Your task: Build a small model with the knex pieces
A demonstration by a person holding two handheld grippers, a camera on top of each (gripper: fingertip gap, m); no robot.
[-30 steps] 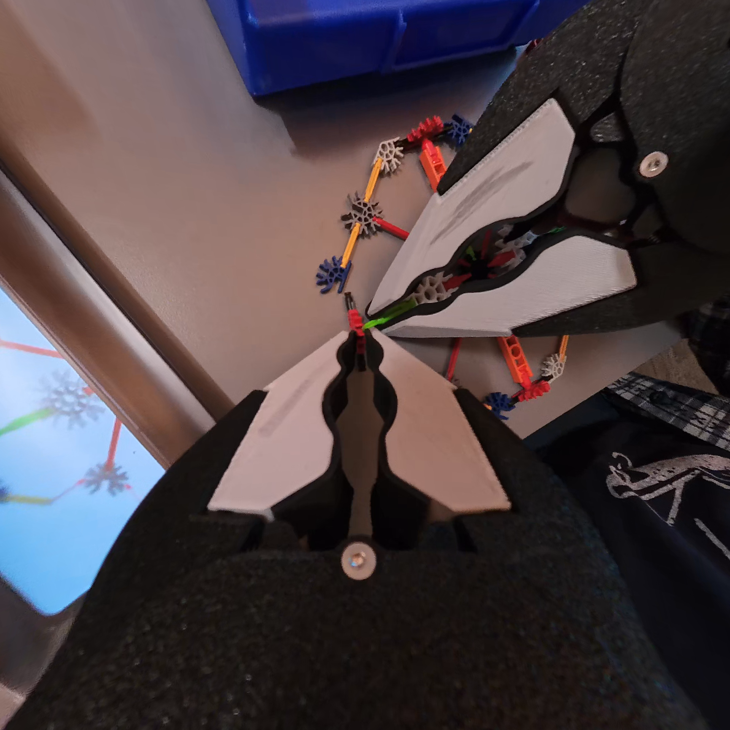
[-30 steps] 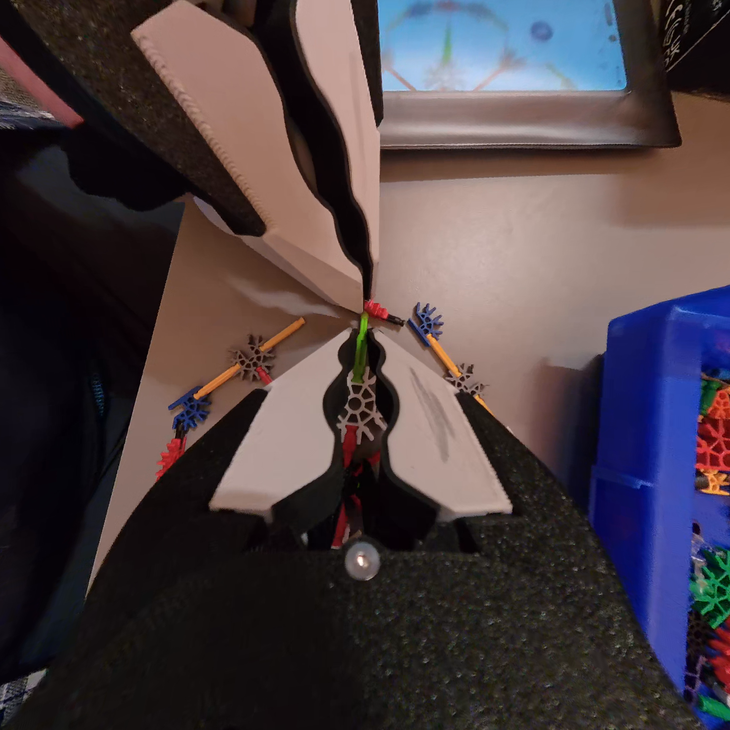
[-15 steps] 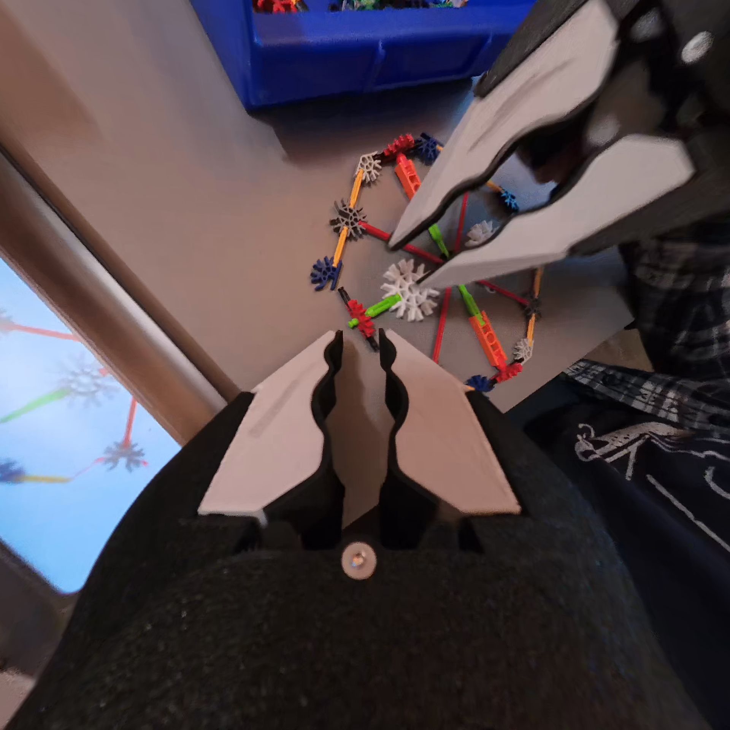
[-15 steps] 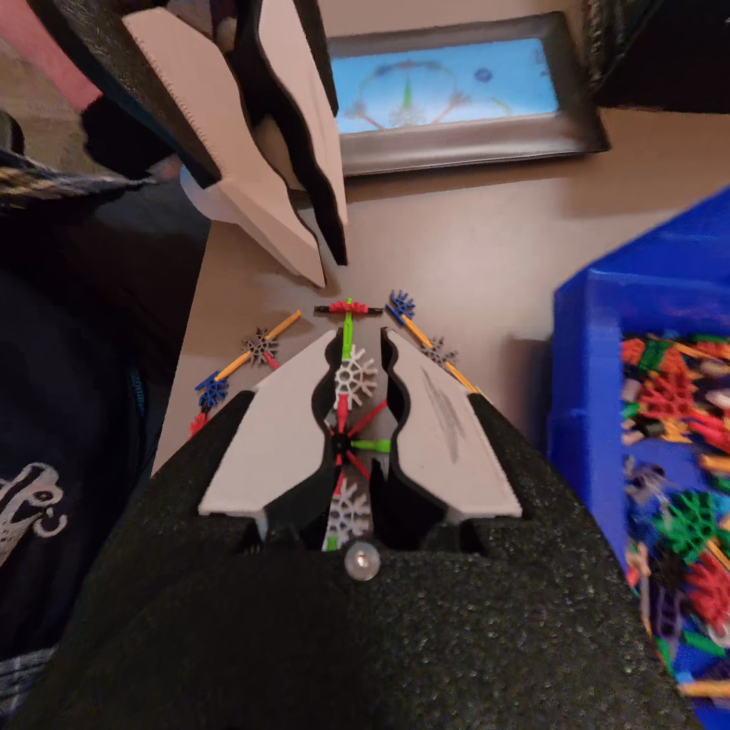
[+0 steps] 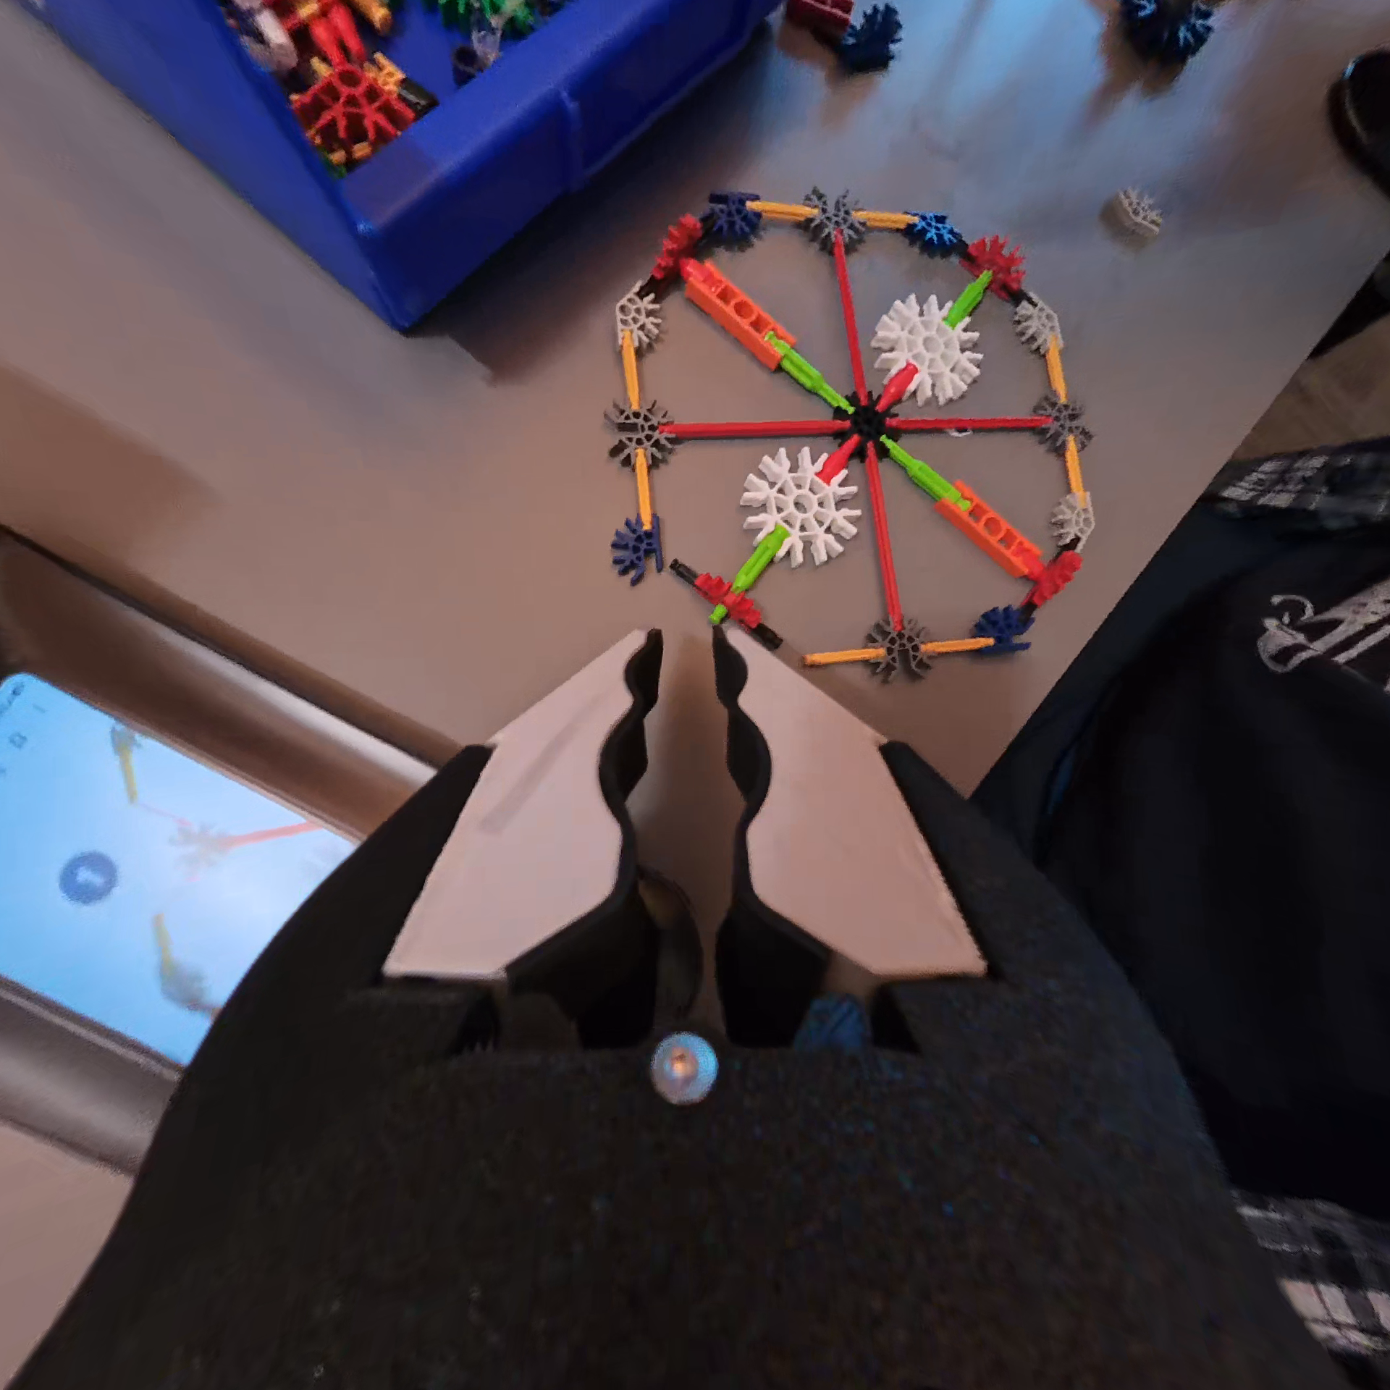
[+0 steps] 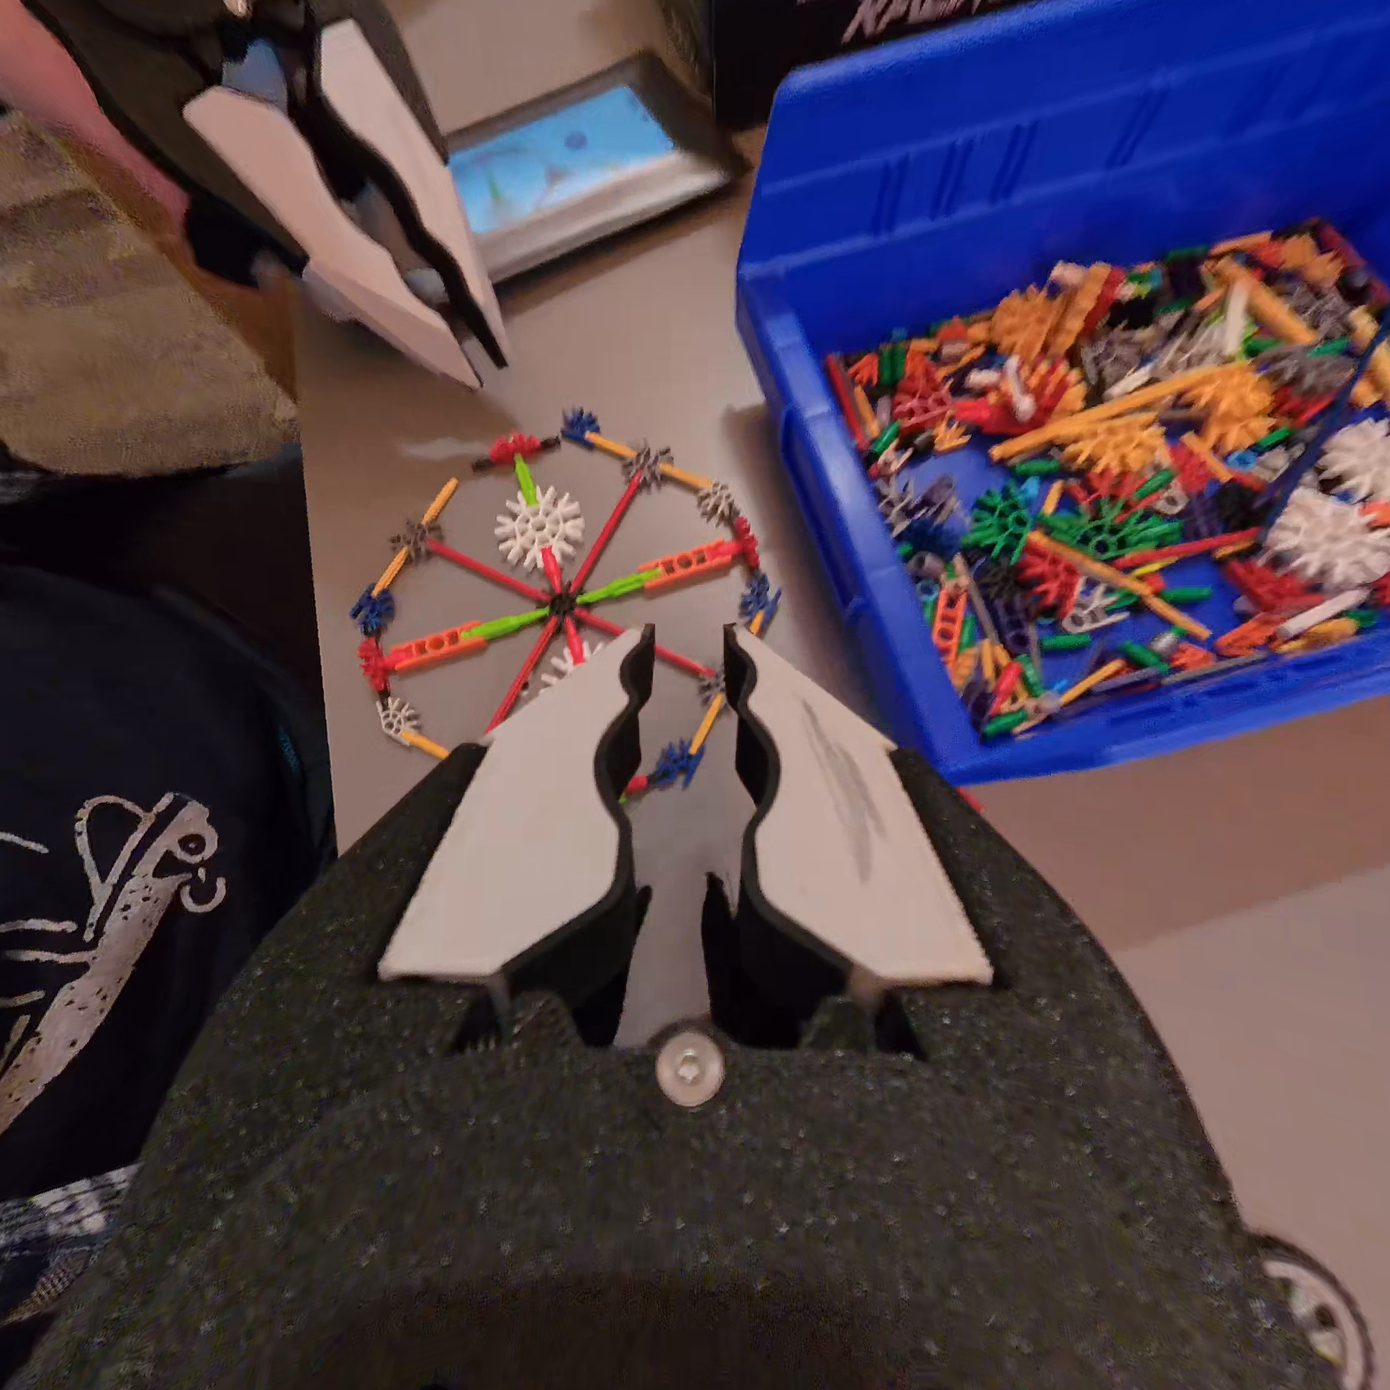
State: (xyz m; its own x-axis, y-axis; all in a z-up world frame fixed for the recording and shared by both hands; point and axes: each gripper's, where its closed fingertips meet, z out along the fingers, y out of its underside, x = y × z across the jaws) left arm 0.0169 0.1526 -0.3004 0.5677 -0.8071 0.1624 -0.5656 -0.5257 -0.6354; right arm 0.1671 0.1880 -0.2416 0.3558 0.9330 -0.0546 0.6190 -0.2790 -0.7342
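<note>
A flat wheel of rods and connectors (image 5: 865, 421) lies on the table, with red spokes, two white snowflake connectors, orange bars and a rim of yellow rods. My left gripper (image 5: 686, 639) is open and empty, its tips just short of the red rim connector with a green rod (image 5: 726, 594). My right gripper (image 6: 688, 639) is open and empty, held above the near side of the wheel (image 6: 560, 602) and hiding part of it. The left gripper also shows in the right wrist view (image 6: 481, 368), beyond the wheel.
A blue bin (image 6: 820, 526) full of mixed building pieces stands right of the wheel; it also shows in the left wrist view (image 5: 489, 150). A lit tablet (image 5: 135, 865) lies at the left. Loose connectors (image 5: 1132, 214) lie past the wheel. A person's dark shirt (image 5: 1241, 752) borders the table edge. Some 15 centimetres of space lies between my two pairs of fingers.
Both grippers have opened, let go of the wheel's green rod and red connector, and drawn back and up. The whole wheel now lies free on the table.
</note>
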